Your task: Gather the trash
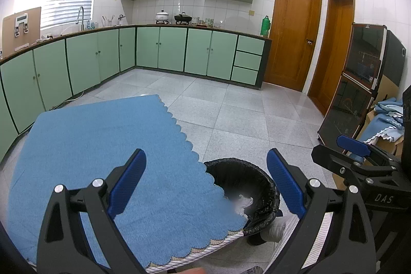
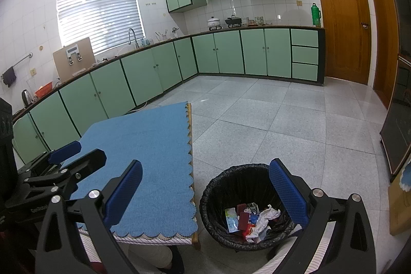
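Closest to you, both tools hang empty: your left gripper (image 1: 206,181) has its blue pads spread wide over the near corner of the table, and your right gripper (image 2: 205,193) is spread just as wide above the bin, with nothing between the fingers of either.

Just below the right gripper stands the trash bin (image 2: 218,186), lined with a black bag, on the floor right beside the table's near corner. Inside it lies the collected trash (image 2: 253,221): crumpled white paper, a small printed carton, red and blue wrappers. From the left wrist view only a bit of white paper shows over the rim.

Beyond your hands, the blue tablecloth (image 2: 143,145) covers the table, and no litter shows on any part of it that you can see. The grey tiled floor (image 2: 269,120) further out looks free of scraps too.

Judging by this, your collecting looks essentially done: the rubbish sits in the bin, and nothing visible is left to pick up. Anything under the table or behind you cannot be checked from these views.
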`<state>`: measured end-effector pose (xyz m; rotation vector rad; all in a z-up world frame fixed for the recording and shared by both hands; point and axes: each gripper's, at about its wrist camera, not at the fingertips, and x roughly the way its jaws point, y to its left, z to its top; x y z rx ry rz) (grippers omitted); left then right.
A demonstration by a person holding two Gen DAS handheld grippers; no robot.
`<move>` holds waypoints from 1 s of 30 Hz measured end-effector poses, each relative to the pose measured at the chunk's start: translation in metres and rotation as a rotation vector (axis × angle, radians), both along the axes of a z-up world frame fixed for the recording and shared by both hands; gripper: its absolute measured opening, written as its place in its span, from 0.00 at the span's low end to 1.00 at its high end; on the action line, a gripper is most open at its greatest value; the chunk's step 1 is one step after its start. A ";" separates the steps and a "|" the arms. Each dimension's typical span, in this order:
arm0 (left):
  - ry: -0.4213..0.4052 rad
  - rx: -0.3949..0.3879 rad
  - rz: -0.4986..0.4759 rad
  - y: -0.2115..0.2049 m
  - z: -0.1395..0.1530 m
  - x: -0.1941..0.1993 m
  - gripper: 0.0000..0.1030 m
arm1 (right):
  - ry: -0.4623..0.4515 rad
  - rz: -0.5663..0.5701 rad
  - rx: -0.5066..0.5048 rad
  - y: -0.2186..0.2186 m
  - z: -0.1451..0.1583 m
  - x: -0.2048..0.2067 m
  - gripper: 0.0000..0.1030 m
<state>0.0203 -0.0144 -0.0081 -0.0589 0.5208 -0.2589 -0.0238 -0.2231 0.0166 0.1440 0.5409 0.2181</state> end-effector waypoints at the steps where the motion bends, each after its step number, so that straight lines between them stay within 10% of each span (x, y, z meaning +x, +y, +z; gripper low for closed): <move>1: 0.001 0.000 0.000 0.000 0.000 0.000 0.89 | 0.000 0.000 0.000 0.000 0.000 0.000 0.94; 30: 0.010 -0.003 -0.002 -0.001 -0.006 -0.001 0.89 | 0.008 0.001 -0.001 -0.004 -0.002 0.004 0.94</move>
